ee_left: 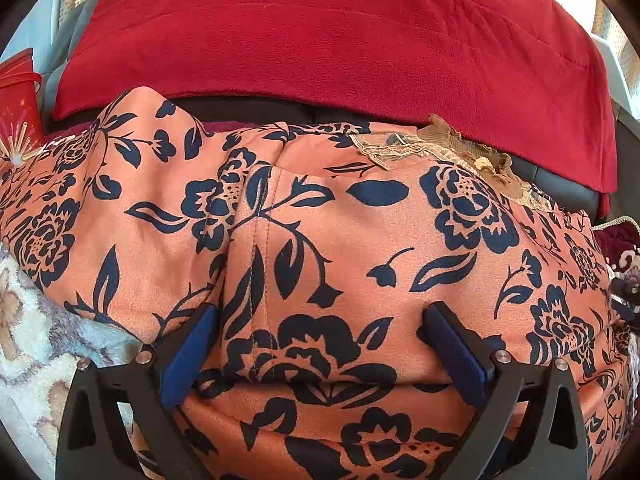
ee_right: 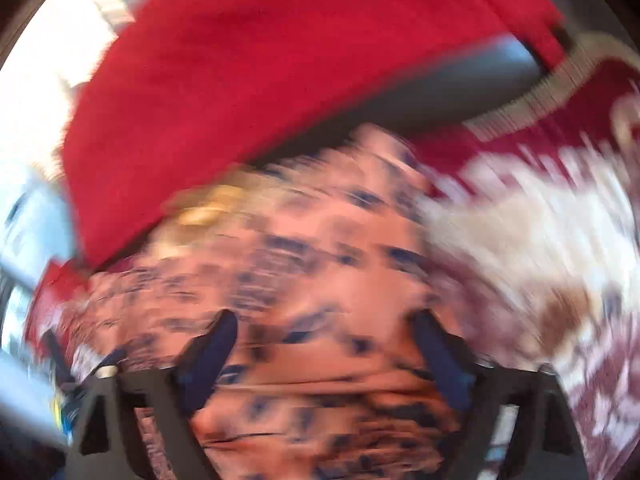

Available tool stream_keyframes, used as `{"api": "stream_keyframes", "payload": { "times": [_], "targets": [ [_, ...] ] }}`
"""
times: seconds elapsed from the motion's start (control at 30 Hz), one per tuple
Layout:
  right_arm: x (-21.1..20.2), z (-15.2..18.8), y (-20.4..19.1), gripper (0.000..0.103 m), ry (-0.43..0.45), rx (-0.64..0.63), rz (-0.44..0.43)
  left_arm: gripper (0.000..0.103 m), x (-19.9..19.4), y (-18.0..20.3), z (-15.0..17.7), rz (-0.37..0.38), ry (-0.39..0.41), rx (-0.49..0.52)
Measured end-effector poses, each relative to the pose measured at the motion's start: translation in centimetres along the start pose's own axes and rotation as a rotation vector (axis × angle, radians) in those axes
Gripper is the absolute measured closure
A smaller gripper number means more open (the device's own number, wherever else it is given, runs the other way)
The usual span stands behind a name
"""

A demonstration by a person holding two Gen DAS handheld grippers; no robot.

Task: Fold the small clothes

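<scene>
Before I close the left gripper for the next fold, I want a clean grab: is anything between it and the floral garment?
Nothing visible. The left gripper is open, with the orange floral garment directly between its fingers.

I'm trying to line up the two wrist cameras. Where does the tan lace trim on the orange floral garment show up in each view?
Left wrist: the tan lace trim sits upper right of centre, at the orange floral garment's far edge, just below the red blanket.
Right wrist: heavily blurred; a tan-gold smear left of centre, at the garment's far edge, is probably the trim.
Shared landmark: the red blanket across the top.
</scene>
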State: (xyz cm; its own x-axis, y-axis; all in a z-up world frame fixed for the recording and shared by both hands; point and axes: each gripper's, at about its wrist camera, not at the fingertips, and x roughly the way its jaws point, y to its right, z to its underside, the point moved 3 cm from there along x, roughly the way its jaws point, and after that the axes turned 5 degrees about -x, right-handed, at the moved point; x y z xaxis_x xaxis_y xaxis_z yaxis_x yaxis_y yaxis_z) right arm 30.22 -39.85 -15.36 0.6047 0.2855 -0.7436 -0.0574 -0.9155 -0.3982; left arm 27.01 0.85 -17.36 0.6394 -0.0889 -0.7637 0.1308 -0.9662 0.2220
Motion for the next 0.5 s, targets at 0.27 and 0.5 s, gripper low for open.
{"api": "stream_keyframes", "payload": {
  "times": [0.27, 0.5],
  "targets": [
    [-7.9, 6.0, -7.3, 0.015, 0.3, -0.233, -0.027, 0.0, 0.1, 0.0, 0.0, -0.001, 0.004, 0.0],
    [-0.8, 11.6, -9.6, 0.012, 0.168, -0.304, 0.048, 0.0, 0.1, 0.1, 0.0, -0.009, -0.002, 0.004]
  ]
}}
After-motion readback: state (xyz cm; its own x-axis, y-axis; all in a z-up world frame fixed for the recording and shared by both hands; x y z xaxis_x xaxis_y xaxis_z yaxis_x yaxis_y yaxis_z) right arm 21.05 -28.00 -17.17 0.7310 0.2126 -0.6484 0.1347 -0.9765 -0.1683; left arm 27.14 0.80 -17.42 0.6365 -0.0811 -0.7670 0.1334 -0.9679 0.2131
